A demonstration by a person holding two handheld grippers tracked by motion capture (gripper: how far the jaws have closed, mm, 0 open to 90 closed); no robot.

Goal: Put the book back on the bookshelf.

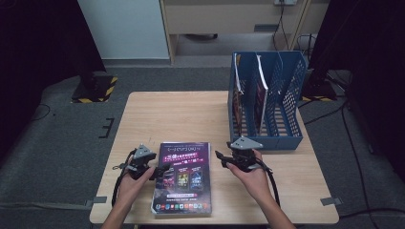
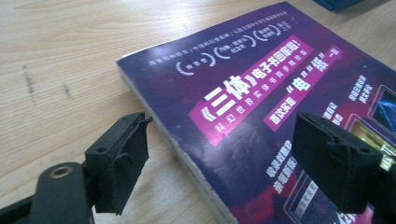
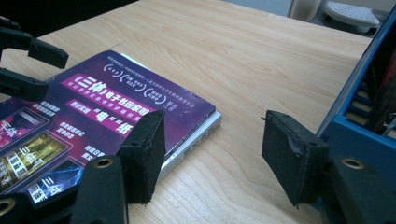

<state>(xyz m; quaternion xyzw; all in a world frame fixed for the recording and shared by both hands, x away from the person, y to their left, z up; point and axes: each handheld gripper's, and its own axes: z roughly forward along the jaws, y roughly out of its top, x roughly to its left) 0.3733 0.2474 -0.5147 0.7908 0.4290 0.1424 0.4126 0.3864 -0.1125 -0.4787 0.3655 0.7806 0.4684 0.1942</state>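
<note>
Book is flat on the bench, face up, near the front edge, with a gripper on each side. Looks like barely anything is done so far: nobody has a hold on it yet.

Left gripper sits at the book's left edge, fingers apart and straddling that edge, one over the wood and one over the cover, not pinching.

Right gripper hovers just off the book's right edge, fingers also spread, with nothing between them but bare bench.

Blue file rack stands at the back right and already holds a couple of other items. My guess is the book goes in a free slot there, so picking it up, standing it upright and slotting it in are all still to do.
</note>
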